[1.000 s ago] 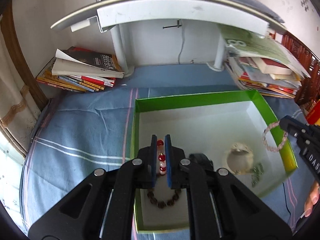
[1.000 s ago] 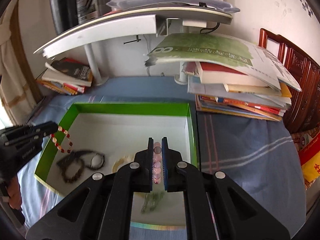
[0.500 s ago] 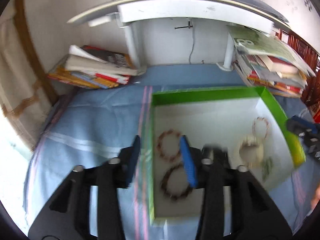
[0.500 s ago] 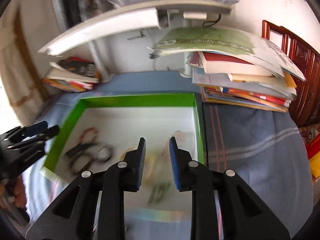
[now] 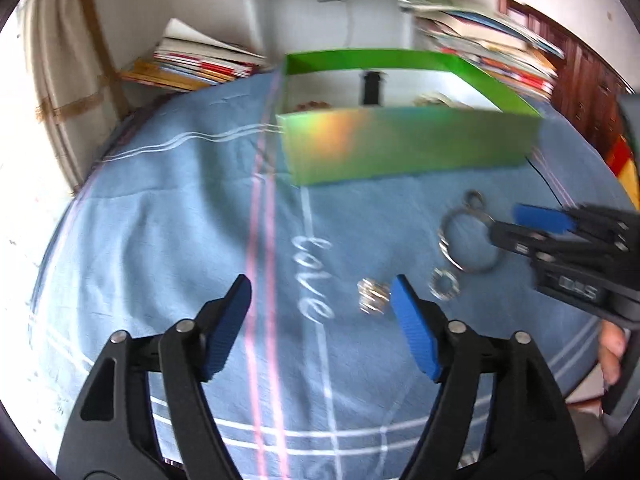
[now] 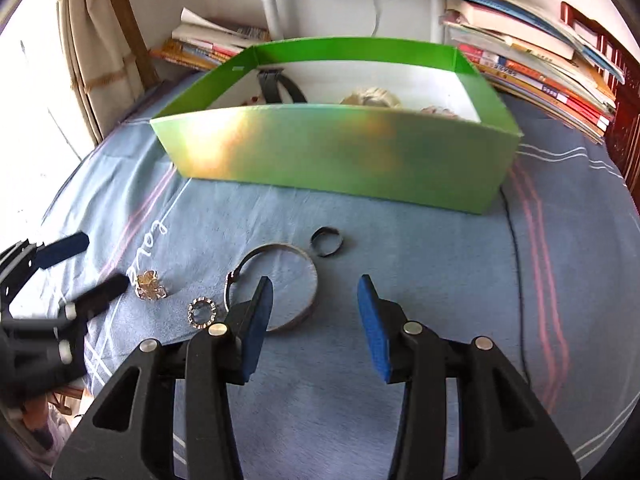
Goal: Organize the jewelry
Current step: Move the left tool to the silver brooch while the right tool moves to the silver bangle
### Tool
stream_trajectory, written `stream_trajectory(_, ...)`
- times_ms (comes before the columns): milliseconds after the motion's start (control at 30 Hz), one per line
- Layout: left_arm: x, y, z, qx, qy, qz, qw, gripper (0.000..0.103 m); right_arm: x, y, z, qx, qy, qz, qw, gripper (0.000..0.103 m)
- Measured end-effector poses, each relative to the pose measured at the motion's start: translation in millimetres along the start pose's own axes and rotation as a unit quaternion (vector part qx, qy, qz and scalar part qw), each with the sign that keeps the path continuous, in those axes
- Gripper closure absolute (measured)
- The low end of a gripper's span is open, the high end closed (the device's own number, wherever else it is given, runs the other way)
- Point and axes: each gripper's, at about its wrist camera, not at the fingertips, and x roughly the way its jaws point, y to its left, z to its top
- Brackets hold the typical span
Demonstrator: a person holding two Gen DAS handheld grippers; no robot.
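Note:
A green box stands on the blue cloth with bracelets inside. In front of it lie a silver bangle, a small dark ring, a studded ring and a gold cluster piece. My left gripper is open and empty, just above the cloth, the gold piece near its right finger. My right gripper is open and empty over the bangle's near side. Each gripper shows in the other's view.
Stacks of books and magazines lie to the right behind the box, another stack to the left. A white shelf leg stands behind the box. A curtain hangs at the left.
Both grippers let go of their bead bracelets in the box, opened, and pulled back and down to the cloth in front of the box, over the loose rings and bangle.

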Motion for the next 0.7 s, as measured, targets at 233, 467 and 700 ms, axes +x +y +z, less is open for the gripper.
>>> stream_trajectory(233, 19.2, -5.7, -0.1, -0.011, 0.009, 0.029, 0.9995, 0.03, 10.3, 8.8, -1.5, -0.019, 0.0, -0.048, 0.999, 0.059)
stream_trajectory(467, 22.5, -9.0, 5.7, -0.022, -0.007, 0.054, 0.9983, 0.03, 2.3, -6.9, -12.0, -0.01, -0.005, -0.072, 0.997, 0.059)
stream_trajectory(700, 24.9, -7.8, 2.0, -0.024, -0.002, 0.05, 0.9985, 0.03, -5.9, -23.1, -18.3, 0.018, -0.002, -0.092, 0.996, 0.059)
